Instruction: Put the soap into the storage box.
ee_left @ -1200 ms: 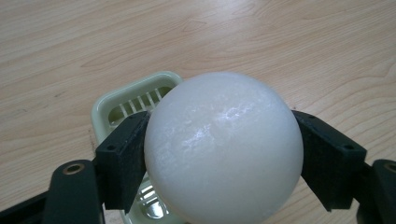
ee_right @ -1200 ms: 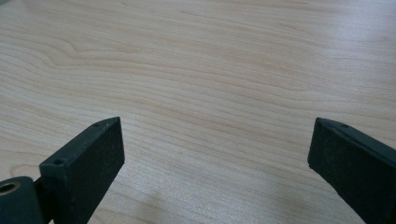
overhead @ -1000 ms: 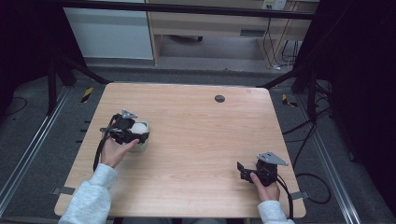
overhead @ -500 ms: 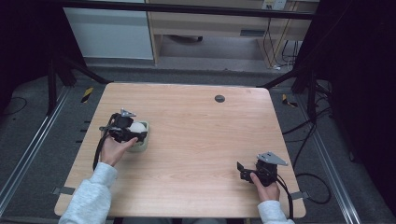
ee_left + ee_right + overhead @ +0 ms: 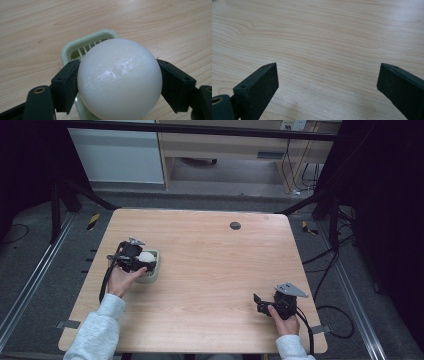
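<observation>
Near the left side of the table (image 5: 210, 270) my left gripper (image 5: 119, 82) squeezes a white ball (image 5: 119, 81) tight between its two jaws. The ball sits over a pale green tray (image 5: 86, 45) with thin slots in it. I cannot tell if the ball touches the tray. Lots of bare wood lies open to the right and toward the far edge, where a small dark round spot (image 5: 235, 225) sits.

My right gripper (image 5: 327, 82) rests near the right corner closest to me, close to the edge, its jaws spread wide with nothing between them.

Since a second ago, my left gripper and the ball have moved a little nearer to me. My right gripper has stayed put.

The ball hides most of the tray, and its near end is cut off.
</observation>
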`<act>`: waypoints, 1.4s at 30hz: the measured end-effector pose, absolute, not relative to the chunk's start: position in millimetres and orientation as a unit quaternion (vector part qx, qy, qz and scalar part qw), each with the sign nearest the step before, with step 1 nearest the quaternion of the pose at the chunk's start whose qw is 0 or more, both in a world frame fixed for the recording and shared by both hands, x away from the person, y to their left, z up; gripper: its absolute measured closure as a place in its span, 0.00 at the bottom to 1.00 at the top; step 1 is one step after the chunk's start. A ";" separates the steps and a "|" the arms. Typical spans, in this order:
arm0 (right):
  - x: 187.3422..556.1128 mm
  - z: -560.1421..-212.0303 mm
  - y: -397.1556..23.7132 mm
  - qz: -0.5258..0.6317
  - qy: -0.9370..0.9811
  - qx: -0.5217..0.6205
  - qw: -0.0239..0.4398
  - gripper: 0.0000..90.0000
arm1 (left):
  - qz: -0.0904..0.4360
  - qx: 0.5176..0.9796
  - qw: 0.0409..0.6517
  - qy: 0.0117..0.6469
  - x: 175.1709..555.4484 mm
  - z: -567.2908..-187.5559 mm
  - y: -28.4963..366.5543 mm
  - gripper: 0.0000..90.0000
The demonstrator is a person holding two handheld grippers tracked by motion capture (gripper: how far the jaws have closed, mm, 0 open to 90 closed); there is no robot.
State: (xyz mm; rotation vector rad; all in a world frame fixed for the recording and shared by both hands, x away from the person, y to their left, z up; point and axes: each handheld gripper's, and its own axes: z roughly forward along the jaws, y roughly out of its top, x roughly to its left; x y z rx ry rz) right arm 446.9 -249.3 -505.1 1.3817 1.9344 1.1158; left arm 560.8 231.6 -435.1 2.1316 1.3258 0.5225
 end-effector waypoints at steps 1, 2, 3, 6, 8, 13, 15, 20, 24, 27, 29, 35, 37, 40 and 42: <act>446.9 -505.1 -249.3 0.411 0.712 0.509 0.255 0.05 | 0.196 0.797 0.284 0.496 561.0 -435.4 231.6 0.27; 446.9 -505.1 -249.3 0.411 0.713 0.508 0.255 0.05 | 0.196 0.797 0.283 0.496 561.3 -435.5 232.0 0.27; 446.9 -505.1 -249.3 0.411 0.713 0.508 0.255 0.05 | 0.195 0.796 0.284 0.498 561.7 -435.8 232.5 0.27; 447.0 -505.2 -249.3 0.411 0.713 0.509 0.254 0.05 | 0.196 0.796 0.280 0.499 562.6 -436.9 233.4 0.27; 447.0 -505.2 -249.2 0.410 0.713 0.509 0.254 0.05 | 0.195 0.796 0.278 0.501 563.5 -438.2 233.8 0.27; 447.0 -505.2 -249.3 0.411 0.713 0.509 0.254 0.05 | 0.193 0.798 0.273 0.501 563.8 -439.1 233.9 0.27; 447.0 -505.3 -249.2 0.410 0.713 0.508 0.255 0.05 | 0.194 0.796 0.276 0.502 563.5 -439.7 234.0 0.27; 446.9 -505.2 -249.2 0.411 0.713 0.509 0.253 0.05 | 0.192 0.796 0.273 0.505 563.7 -443.5 236.4 0.27; 447.0 -505.2 -249.2 0.410 0.713 0.509 0.252 0.05 | 0.189 0.796 0.272 0.507 563.3 -446.8 238.0 0.27; 446.9 -505.1 -249.1 0.410 0.713 0.510 0.252 0.05 | 0.187 0.797 0.271 0.506 562.8 -448.8 238.1 0.27; 446.9 -505.1 -249.1 0.410 0.713 0.510 0.251 0.05 | 0.187 0.797 0.271 0.506 562.7 -449.9 237.9 0.27; 446.9 -505.2 -249.0 0.410 0.713 0.510 0.251 0.05 | 0.185 0.797 0.270 0.507 562.9 -451.5 237.7 0.27; 446.9 -505.1 -249.1 0.410 0.713 0.510 0.252 0.05 | 0.184 0.798 0.269 0.507 563.1 -452.5 237.6 0.27; 446.9 -505.1 -249.0 0.411 0.713 0.510 0.252 0.05 | 0.182 0.798 0.267 0.508 563.1 -455.3 237.7 0.27; 446.9 -505.1 -249.0 0.410 0.713 0.510 0.252 0.05 | 0.182 0.798 0.267 0.509 563.1 -455.9 237.6 0.27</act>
